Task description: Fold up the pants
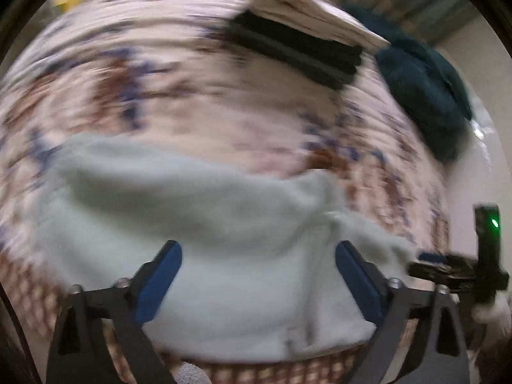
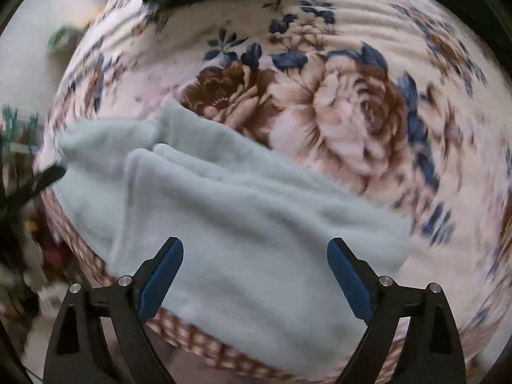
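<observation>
Pale blue fleece pants (image 1: 204, 230) lie partly folded near the front edge of a floral bedspread (image 1: 160, 80). They also show in the right wrist view (image 2: 243, 224), with a doubled layer at their left end. My left gripper (image 1: 257, 252) is open above the pants and holds nothing. My right gripper (image 2: 256, 249) is open above the pants and holds nothing. The right gripper's body (image 1: 460, 268) shows at the right edge of the left wrist view, next to the pants' corner. The left wrist view is motion-blurred.
At the far side of the bed lie a folded black garment (image 1: 297, 51), a folded cream cloth (image 1: 307, 9) and a dark teal garment (image 1: 422, 96). The bed's front edge (image 2: 192, 339) runs below the pants. Clutter stands off the bed at left (image 2: 19, 192).
</observation>
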Tool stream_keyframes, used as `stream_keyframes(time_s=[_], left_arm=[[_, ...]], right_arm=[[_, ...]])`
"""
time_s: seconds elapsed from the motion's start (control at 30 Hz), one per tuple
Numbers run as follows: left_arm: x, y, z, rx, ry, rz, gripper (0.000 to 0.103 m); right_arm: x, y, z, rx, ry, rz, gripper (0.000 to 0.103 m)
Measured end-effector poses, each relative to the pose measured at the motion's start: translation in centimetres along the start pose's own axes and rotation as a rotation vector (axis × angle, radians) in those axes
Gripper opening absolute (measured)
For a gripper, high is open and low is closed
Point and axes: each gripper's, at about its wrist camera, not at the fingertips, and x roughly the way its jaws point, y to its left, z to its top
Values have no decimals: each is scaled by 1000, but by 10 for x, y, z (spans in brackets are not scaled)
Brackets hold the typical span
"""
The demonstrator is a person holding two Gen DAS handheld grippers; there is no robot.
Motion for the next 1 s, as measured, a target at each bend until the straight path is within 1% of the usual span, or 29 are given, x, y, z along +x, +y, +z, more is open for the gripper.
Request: stream_keyframes(time_s=[0.03, 0.07, 0.1, 0.13, 0.17, 0.2, 0.27, 0.33, 0.37, 0.4, 0.5, 0.57, 0.67, 0.7, 0.73, 0.77, 0.8, 0.83, 0.87, 0.93, 0.97, 1.0], left_arm=[[-5, 16, -5, -31, 1, 38, 99], [-10, 39, -11, -83, 0, 89, 99], [-13, 57, -16, -135, -4, 114, 99], [-18, 78, -21, -209, -14, 128, 99], [-22, 97, -27, -285, -28, 121, 99], [-26, 122, -34, -394, -54, 94, 99], [-28, 157, -46, -550, -77, 64, 99], [-17, 189, -55, -707, -89, 6, 99], [-12, 195, -57, -753, -100, -22, 99], [-1, 206, -60, -810, -117, -82, 99], [37, 223, -58, -908, -113, -205, 99], [53, 225, -53, -940, -109, -229, 99], [56, 223, -42, -914, -159, -267, 98], [56, 221, -38, -889, -177, -282, 95], [56, 220, -36, -866, -192, -287, 89], [57, 223, -37, -854, -203, -298, 88], [59, 228, -41, -865, -216, -324, 88], [61, 235, -47, -891, -239, -378, 88], [61, 244, -55, -931, -274, -460, 88], [61, 257, -68, -1007, -321, -569, 88], [63, 266, -77, -1075, -353, -661, 88], [65, 270, -81, -1110, -367, -702, 88]], right_arm=[[4, 5, -9, 42, -1, 18, 94], [9, 8, -16, 74, 3, 31, 94], [13, 13, -24, 108, 2, 33, 94], [18, 18, -33, 145, -5, 31, 94], [22, 23, -41, 180, -4, 33, 94], [28, 28, -48, 211, 1, 38, 94], [39, 38, -58, 255, 12, 53, 94], [51, 51, -65, 262, 46, 64, 94], [57, 57, -68, 265, 53, 63, 94], [63, 61, -68, 271, 67, 60, 94], [76, 64, -67, 294, 71, 34, 94], [82, 59, -60, 328, 72, 30, 94], [83, 50, -50, 367, 68, 29, 94], [82, 48, -48, 372, 65, 28, 94], [81, 48, -46, 373, 63, 23, 94], [80, 46, -43, 369, 62, 17, 94], [79, 47, -42, 367, 61, 11, 94], [78, 45, -41, 369, 62, 10, 94], [78, 45, -40, 372, 65, 11, 94], [78, 43, -39, 382, 75, 11, 94], [78, 42, -38, 385, 77, 10, 94], [79, 43, -38, 385, 78, 10, 94]])
